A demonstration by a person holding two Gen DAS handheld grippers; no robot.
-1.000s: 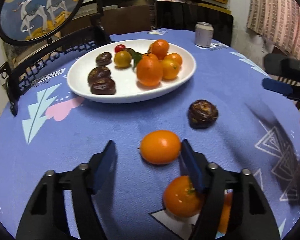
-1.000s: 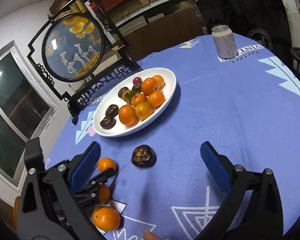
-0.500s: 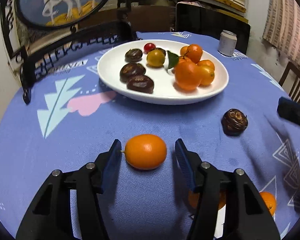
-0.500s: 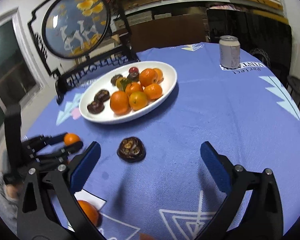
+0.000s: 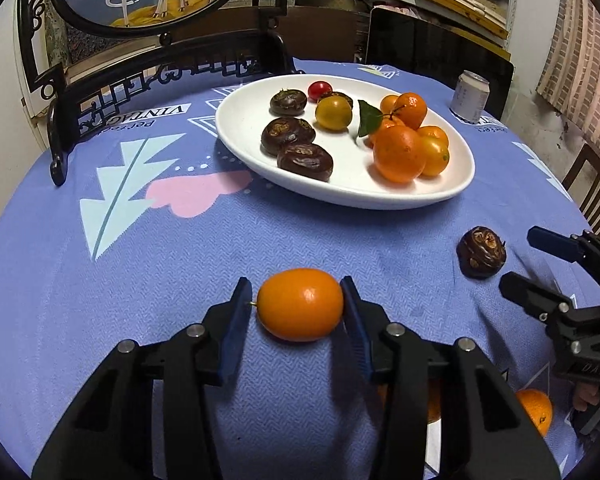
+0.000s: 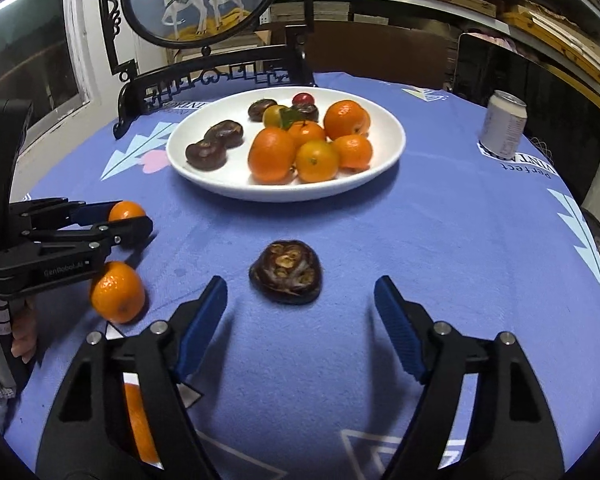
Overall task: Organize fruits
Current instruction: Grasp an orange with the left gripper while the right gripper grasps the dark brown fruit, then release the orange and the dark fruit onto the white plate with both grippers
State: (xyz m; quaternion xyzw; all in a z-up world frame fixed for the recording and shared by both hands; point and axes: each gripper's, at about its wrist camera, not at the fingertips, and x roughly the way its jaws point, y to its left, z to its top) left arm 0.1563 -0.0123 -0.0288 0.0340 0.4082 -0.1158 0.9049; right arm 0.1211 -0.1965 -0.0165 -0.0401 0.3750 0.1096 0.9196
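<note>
only right view shows loose orange, left hand-held gripper hides it

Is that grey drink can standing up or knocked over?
Upright. The grey drink can stands on its base on the blue patterned tablecloth, its round top facing up.

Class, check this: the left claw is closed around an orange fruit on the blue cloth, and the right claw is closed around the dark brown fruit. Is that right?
Not quite. The left claw does grip the orange fruit, but the right claw is open: in the right wrist view the dark brown fruit lies free on the blue cloth just ahead of its fingers.
</note>
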